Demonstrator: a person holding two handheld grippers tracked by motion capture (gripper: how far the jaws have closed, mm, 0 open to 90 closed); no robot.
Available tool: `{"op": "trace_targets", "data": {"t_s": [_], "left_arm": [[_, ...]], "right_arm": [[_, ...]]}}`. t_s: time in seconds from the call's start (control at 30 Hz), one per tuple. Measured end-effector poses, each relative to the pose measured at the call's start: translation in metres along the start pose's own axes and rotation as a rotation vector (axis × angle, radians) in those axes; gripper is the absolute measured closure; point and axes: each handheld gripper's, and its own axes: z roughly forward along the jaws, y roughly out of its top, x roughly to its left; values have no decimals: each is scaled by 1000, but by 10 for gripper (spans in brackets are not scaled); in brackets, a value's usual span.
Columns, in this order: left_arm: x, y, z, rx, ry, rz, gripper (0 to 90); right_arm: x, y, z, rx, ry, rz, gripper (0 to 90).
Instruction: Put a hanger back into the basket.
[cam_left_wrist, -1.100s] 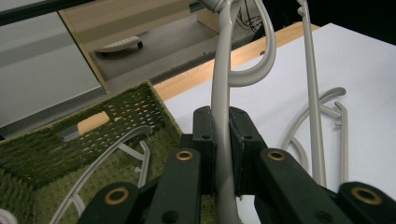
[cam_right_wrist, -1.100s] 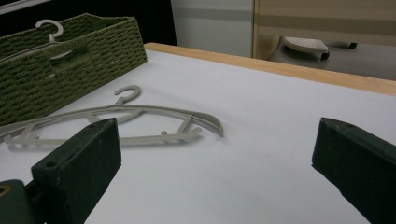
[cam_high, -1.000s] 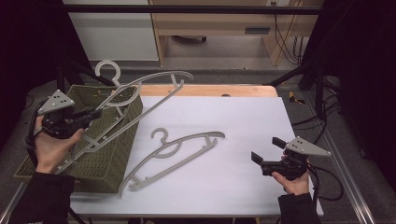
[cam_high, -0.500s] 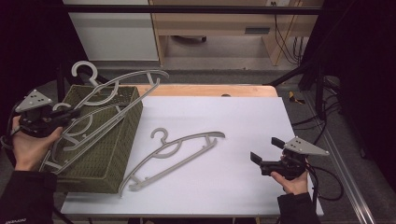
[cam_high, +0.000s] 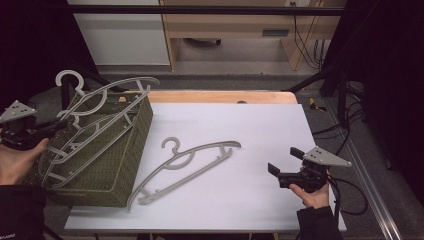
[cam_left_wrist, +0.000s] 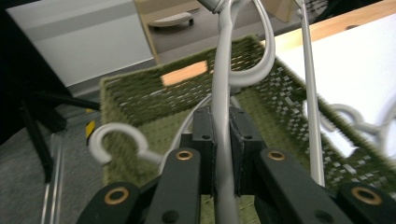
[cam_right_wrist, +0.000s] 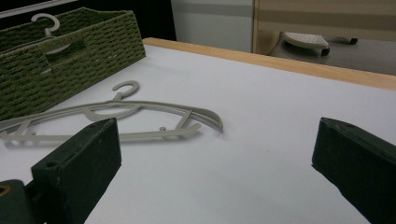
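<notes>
Over the green wicker basket (cam_high: 115, 165) we've got one grey hanger (cam_high: 107, 90) clamped in the left gripper (cam_left_wrist: 223, 154), jaws tight on its bar, w/ another hanger (cam_left_wrist: 112, 142) already inside. Right of basket, a third hanger (cam_high: 187, 162) lies on the table, prob. next. Right gripper (cam_high: 285, 167) hovers beyond it, jaws wide, empty.

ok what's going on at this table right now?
A person is putting grey hangers into a green woven basket. The left gripper is shut on one hanger, holding it over the basket, where another hanger already lies. A third hanger lies on the white table. The right gripper hangs open beside it.
</notes>
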Motion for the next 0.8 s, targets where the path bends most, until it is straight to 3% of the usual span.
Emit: {"op": "trace_targets", "data": {"t_s": [0.27, 0.8], "left_arm": [[18, -19, 0, 41, 30, -10, 824], [29, -33, -4, 77, 45, 23, 825]], "right_arm": [[1, 0, 1, 1, -3, 5, 15], [1, 0, 1, 1, -4, 5, 15]]}}
